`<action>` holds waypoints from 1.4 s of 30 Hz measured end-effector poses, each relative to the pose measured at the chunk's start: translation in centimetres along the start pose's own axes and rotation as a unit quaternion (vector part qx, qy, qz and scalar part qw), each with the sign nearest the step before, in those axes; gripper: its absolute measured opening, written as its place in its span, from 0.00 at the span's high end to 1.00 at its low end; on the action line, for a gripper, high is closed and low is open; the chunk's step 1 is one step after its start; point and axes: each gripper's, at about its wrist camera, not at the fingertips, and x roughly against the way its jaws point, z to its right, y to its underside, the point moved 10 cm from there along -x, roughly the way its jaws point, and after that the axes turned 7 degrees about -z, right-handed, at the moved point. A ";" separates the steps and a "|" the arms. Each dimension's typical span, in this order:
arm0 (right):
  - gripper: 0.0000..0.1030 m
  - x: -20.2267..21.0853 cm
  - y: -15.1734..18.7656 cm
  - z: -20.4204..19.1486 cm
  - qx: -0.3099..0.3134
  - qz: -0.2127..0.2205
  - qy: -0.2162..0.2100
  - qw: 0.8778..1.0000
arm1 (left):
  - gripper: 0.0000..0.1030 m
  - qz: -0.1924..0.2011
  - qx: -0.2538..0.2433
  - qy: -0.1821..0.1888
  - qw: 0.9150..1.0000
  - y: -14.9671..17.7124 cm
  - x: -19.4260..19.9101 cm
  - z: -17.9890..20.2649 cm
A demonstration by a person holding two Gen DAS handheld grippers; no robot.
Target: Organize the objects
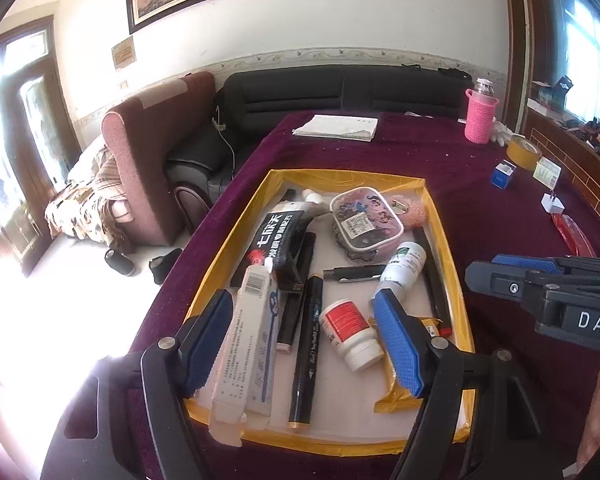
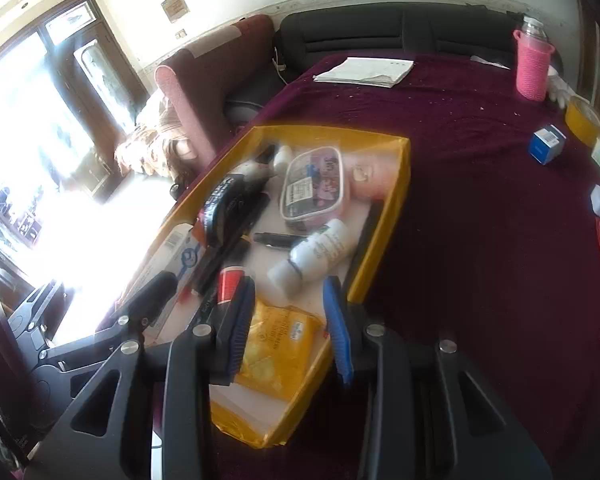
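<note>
A yellow-rimmed tray (image 1: 446, 236) on the purple tablecloth holds a toothpaste box (image 1: 248, 340), a black marker (image 1: 306, 352), a red-label white bottle (image 1: 350, 334), a green-label white bottle (image 1: 404, 266), a cartoon pouch (image 1: 366, 218) and a yellow packet (image 2: 278, 346). My left gripper (image 1: 304, 340) is open above the tray's near end, straddling the box, marker and red-label bottle. My right gripper (image 2: 292, 324) is open above the yellow packet at the tray's (image 2: 392, 200) near corner. It also shows at the right of the left wrist view (image 1: 540, 276).
On the cloth beyond the tray lie folded papers (image 1: 336, 127), a pink-sleeved bottle (image 1: 480, 114), a tape roll (image 1: 523, 153), a small blue box (image 1: 502, 174), a white plug (image 1: 552, 202) and a red packet (image 1: 574, 234). Sofas stand behind the table.
</note>
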 end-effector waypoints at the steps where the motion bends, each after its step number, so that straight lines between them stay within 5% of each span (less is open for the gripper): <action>1: 0.68 0.4 0.1 0.7 -0.004 0.002 0.002 1.000 | 0.34 0.001 -0.006 -0.003 1.000 -0.2 0.1 0.6; 14: 0.68 2.6 1.7 8.6 -0.046 0.015 0.043 0.998 | 0.30 0.022 -0.056 -0.046 0.997 -2.1 2.1 6.6; 20: 0.68 3.3 2.5 11.3 -0.049 0.015 0.067 0.996 | 0.13 0.082 -0.027 -0.086 0.992 -4.7 5.0 7.7; 22: 0.68 3.5 2.7 11.9 -0.048 0.015 0.077 0.996 | 0.01 0.113 -0.002 -0.088 0.990 -5.6 6.7 7.6; 24: 0.68 3.6 2.8 12.4 -0.047 0.018 0.082 0.995 | 0.01 0.142 0.015 -0.086 0.986 -6.3 8.3 7.5; 30: 0.68 3.4 3.0 11.7 -0.031 0.025 0.083 0.996 | 0.01 0.134 0.028 -0.132 0.982 -7.1 9.1 6.6; 38: 0.68 3.0 2.6 8.9 0.003 0.034 0.093 0.995 | 0.01 0.141 0.029 -0.139 0.980 -6.8 10.1 5.6; 42: 0.67 2.5 2.5 7.6 0.014 0.035 0.105 0.994 | 0.01 0.125 0.029 -0.108 0.986 -6.0 9.6 5.5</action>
